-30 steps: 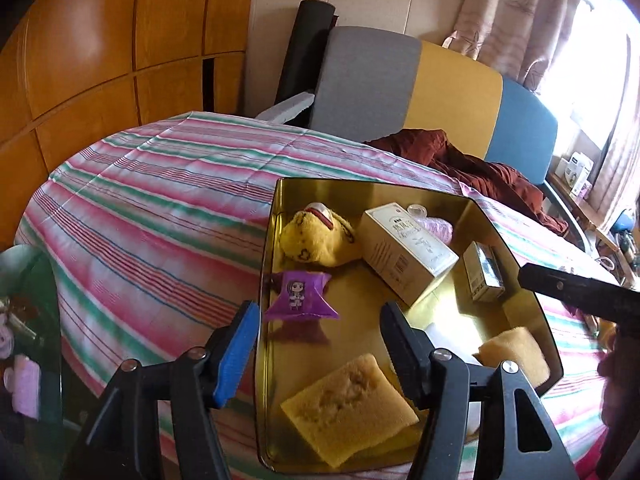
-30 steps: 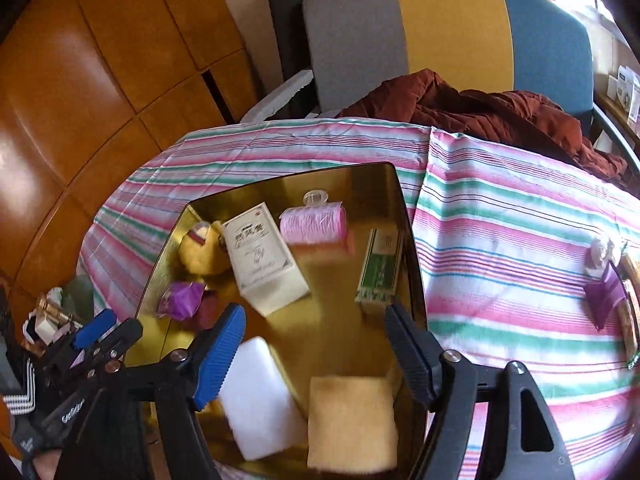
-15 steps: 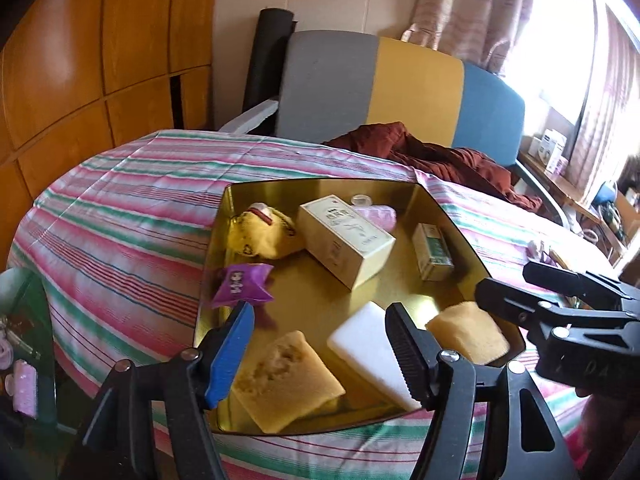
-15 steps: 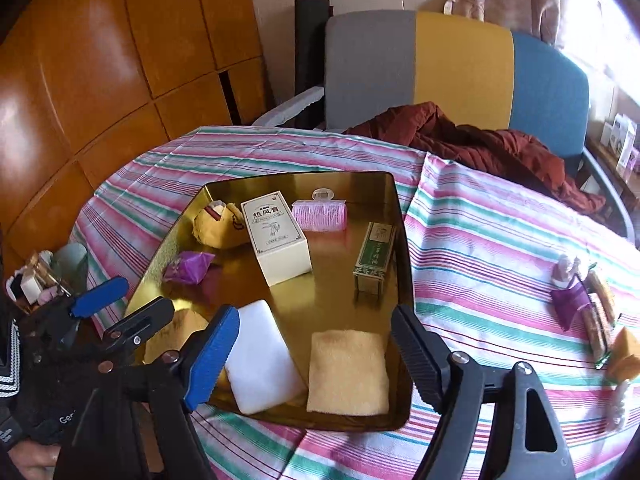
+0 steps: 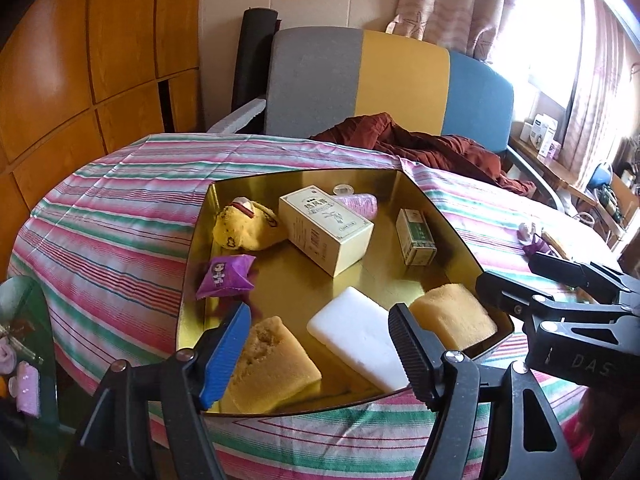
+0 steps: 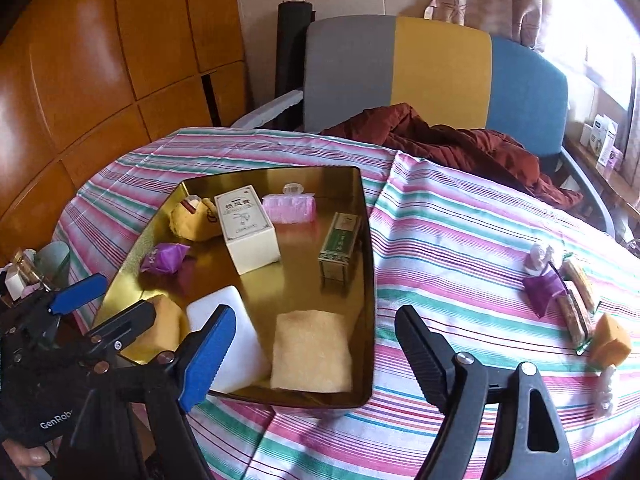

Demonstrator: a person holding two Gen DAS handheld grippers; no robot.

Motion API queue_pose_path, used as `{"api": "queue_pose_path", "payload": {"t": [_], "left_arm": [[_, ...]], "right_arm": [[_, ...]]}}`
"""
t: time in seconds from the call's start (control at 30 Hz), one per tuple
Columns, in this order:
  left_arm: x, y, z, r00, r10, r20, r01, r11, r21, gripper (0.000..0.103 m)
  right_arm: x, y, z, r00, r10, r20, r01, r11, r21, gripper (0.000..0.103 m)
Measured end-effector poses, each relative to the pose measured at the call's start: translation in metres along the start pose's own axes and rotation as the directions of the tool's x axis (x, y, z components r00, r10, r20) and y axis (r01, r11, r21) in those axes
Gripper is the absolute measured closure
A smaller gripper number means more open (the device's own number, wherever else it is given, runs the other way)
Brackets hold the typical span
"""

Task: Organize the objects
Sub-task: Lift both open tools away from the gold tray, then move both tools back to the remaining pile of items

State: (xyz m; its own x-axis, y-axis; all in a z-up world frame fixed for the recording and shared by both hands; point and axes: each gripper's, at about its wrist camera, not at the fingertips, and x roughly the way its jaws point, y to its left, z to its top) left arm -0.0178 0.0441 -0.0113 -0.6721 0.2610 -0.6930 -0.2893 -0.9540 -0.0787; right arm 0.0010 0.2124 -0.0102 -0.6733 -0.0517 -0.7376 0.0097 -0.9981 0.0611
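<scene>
A gold tin tray (image 5: 452, 236) (image 6: 366, 240) sits on the striped tablecloth. It holds a cream box (image 5: 324, 232) (image 6: 246, 232), a yellow plush (image 5: 244, 228), a purple packet (image 5: 226, 276) (image 6: 164, 258), a pink roll (image 6: 289, 207), a green box (image 5: 416, 236) (image 6: 340, 246), a white block (image 5: 360, 336) (image 6: 228, 328) and two yellow sponges (image 5: 272, 364) (image 6: 310, 352). My left gripper (image 5: 320, 348) is open and empty over the tray's near edge. My right gripper (image 6: 312, 352) is open and empty above the near right corner.
Several small items lie at the table's right: a purple packet (image 6: 544, 288), snack bars (image 6: 576, 312), a yellow sponge (image 6: 610, 340), white figures (image 6: 540, 260). A red-brown cloth (image 6: 460, 148) lies on a grey, yellow and blue chair (image 6: 440, 68). Wooden panels (image 6: 100, 80) stand at left.
Both grippers have drawn back and up from the tray, so the whole tray and table come into view. Both stay open and empty. The objects have not moved.
</scene>
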Motion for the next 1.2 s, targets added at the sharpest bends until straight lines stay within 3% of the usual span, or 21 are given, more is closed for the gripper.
{"api": "queue_pose_path", "payload": {"t": [0.5, 0.7, 1.03, 1.2], "left_arm": [[0.005, -0.019, -0.005, 1.000, -0.016, -0.027, 0.018, 0.998, 0.060, 0.030], [0.004, -0.023, -0.004, 0.999, -0.025, -0.029, 0.027, 0.997, 0.073, 0.029], [0.002, -0.040, -0.002, 0.999, -0.033, -0.019, 0.036, 0.991, 0.131, 0.029], [0.000, -0.052, 0.001, 0.999, -0.033, -0.003, 0.033, 0.985, 0.169, 0.029]], "right_arm": [[0.002, -0.026, -0.010, 0.999, -0.039, -0.025, 0.040, 0.999, 0.037, 0.020], [-0.004, -0.045, -0.010, 0.996, -0.090, -0.021, 0.090, 0.995, 0.033, 0.020], [-0.023, -0.131, -0.009, 0.962, -0.272, -0.028, 0.274, 0.958, 0.086, 0.017], [-0.045, -0.199, -0.013, 0.933, -0.359, -0.018, 0.354, 0.910, 0.215, 0.017]]}}
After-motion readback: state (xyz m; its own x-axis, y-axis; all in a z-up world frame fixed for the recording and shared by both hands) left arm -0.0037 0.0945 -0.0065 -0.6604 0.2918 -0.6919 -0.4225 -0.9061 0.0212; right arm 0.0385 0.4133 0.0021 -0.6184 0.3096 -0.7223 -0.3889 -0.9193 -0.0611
